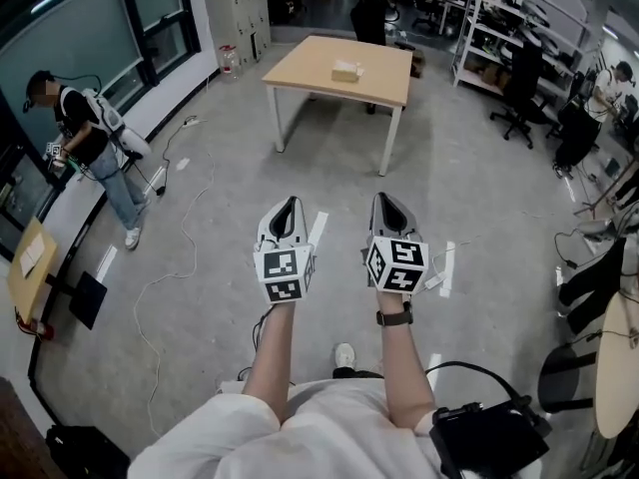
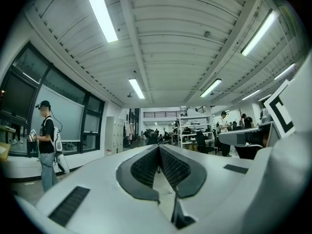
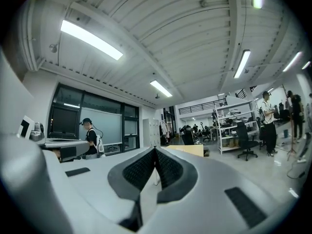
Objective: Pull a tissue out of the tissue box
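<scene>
Beige tissue box [image 1: 346, 70] on table [image 1: 300, 68], well beyond left gripper [image 1: 289, 204], right gripper [image 1: 385, 201], jaws together, empty.

head: high, steeply down | gripper views: low, level, forward | shared: person [image 1: 95, 153] [image 2: 46, 145] [image 3: 90, 138]

Both forearms [image 1: 270, 352] reached toward twelve o'clock, side by side; the white plastic left claw [image 1: 289, 206] and white plastic right claw [image 1: 385, 201] were closed, empty.

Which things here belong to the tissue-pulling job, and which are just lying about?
Job in hand:
tissue box, on the wooden table
left gripper and right gripper, both shut and empty

Just about:
floor cable
office chair
shelves
person by the window
</scene>
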`<state>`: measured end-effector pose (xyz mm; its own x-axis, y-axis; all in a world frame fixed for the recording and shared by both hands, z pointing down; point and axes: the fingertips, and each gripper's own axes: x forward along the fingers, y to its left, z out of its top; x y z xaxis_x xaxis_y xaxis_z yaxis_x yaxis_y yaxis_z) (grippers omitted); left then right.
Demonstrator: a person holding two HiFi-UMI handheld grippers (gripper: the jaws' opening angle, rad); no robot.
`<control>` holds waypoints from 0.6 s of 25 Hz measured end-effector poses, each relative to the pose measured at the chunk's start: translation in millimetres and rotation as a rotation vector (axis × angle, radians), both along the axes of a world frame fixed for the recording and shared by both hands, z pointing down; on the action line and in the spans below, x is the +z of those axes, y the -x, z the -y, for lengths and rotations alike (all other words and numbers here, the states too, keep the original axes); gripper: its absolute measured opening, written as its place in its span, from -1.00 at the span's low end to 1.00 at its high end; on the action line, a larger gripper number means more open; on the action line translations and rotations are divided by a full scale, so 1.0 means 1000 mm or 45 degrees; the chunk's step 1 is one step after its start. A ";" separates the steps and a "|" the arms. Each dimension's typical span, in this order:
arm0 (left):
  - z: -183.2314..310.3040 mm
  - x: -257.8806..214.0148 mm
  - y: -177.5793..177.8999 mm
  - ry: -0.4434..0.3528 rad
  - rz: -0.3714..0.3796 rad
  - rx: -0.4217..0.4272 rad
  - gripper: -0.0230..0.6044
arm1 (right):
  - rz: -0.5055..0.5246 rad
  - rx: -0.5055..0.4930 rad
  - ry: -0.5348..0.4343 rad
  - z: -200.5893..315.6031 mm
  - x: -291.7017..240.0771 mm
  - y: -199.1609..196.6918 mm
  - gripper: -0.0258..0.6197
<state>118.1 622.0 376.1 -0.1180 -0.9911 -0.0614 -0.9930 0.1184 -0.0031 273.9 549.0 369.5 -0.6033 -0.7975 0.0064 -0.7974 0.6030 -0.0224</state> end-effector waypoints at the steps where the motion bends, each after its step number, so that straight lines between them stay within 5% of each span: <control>1: 0.012 -0.002 0.001 -0.003 0.005 -0.006 -0.96 | -0.007 -0.006 -0.014 0.015 -0.003 -0.003 -0.92; 8: 0.074 -0.010 0.024 -0.026 0.038 -0.084 -0.96 | -0.118 -0.005 -0.130 0.111 -0.011 -0.052 -0.92; 15: 0.121 0.008 0.035 0.020 0.060 -0.104 -0.96 | -0.064 -0.017 -0.074 0.172 0.002 -0.068 -0.92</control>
<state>82.6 500.8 384.5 -0.1957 -0.9792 -0.0532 -0.9787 0.1985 -0.0523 342.3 377.1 371.7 -0.6139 -0.7893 -0.0092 -0.7886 0.6127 0.0532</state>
